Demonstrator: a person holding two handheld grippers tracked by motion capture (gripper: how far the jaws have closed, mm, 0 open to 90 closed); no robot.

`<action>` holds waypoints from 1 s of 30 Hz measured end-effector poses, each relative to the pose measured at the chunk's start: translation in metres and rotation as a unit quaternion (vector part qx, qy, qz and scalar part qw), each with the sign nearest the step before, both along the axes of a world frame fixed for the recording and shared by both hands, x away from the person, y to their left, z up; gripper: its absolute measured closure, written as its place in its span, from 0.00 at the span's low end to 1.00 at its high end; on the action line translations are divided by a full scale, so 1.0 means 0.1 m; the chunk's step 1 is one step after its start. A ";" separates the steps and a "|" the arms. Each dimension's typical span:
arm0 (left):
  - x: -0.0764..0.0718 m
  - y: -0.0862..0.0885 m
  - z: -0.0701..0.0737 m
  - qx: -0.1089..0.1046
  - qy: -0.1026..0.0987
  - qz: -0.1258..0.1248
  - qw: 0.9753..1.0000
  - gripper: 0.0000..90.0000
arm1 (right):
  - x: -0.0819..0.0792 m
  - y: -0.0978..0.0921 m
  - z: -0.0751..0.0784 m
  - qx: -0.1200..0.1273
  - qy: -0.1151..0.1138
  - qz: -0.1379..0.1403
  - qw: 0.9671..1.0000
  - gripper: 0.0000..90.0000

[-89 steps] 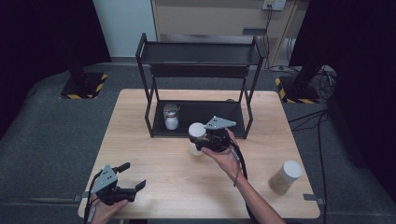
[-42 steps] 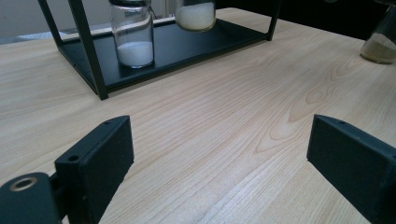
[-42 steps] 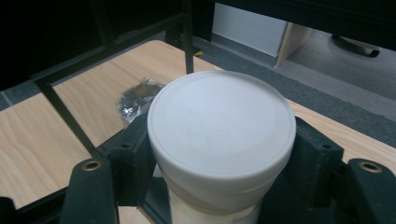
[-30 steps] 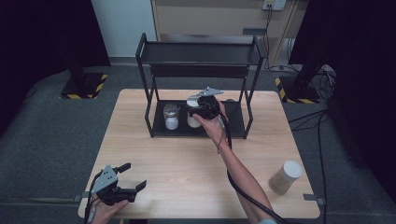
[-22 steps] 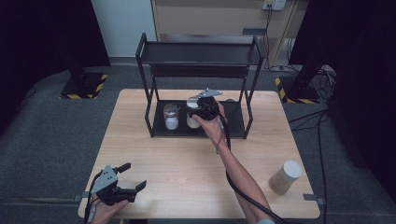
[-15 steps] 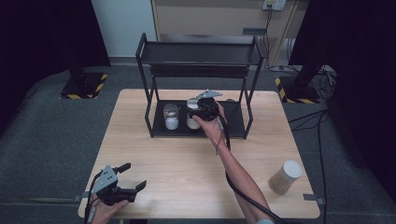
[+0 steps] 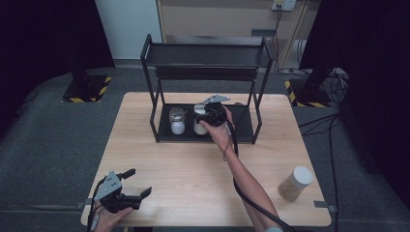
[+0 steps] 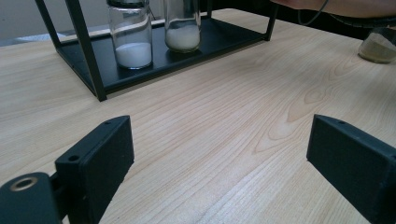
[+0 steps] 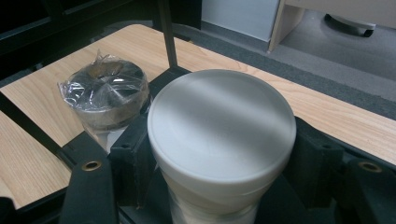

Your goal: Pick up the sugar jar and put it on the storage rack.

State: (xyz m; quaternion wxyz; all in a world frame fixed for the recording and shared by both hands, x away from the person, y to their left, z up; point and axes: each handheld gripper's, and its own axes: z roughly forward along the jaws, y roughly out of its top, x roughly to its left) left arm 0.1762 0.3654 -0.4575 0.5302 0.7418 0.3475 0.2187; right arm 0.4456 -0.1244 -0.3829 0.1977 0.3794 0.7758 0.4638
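Two jars stand on the bottom shelf of the black rack [image 7: 205,87] in the high view: the white-lid jar [image 7: 200,120], near the shelf's middle, is pinched by the right gripper [image 7: 209,115], and the foil-topped jar [image 7: 177,121] stands just beside it on its left. The left gripper [image 7: 131,186] rests spread at the tabletop's near left corner. A third jar [image 7: 295,183] stands near the right edge.

From the left gripper view, the jaws are wide apart over bare wood.

From the right gripper view, both jaws press the white-lid jar [image 9: 222,135] under its lid.
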 end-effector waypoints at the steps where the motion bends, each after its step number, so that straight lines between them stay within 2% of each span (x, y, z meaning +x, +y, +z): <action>1: 0.00 0.00 0.00 0.000 0.000 0.000 1.000 0.07 | 0.00 0.00 0.00 0.000 0.001 0.000 1.000 0.37; 18: 0.00 0.00 0.00 0.001 -0.002 -0.001 1.000 0.07 | -0.07 -0.03 -0.09 0.010 -0.010 -0.003 1.000 0.36; 19: 0.00 0.00 0.00 0.001 -0.002 -0.001 1.000 0.07 | -0.07 -0.03 -0.09 0.014 -0.008 -0.004 1.000 0.32; 24: 0.00 -0.01 0.00 0.001 -0.001 -0.002 1.000 0.07 | -0.11 -0.07 -0.04 0.020 -0.023 -0.009 0.999 0.14; 28: 0.00 -0.01 0.01 0.002 -0.001 -0.001 1.000 0.07 | -0.13 -0.14 0.09 0.036 -0.026 -0.009 0.999 0.10; 30: 0.00 -0.01 0.01 0.002 -0.001 -0.001 1.000 0.07 | -0.18 -0.16 0.16 0.033 -0.034 -0.009 0.999 0.09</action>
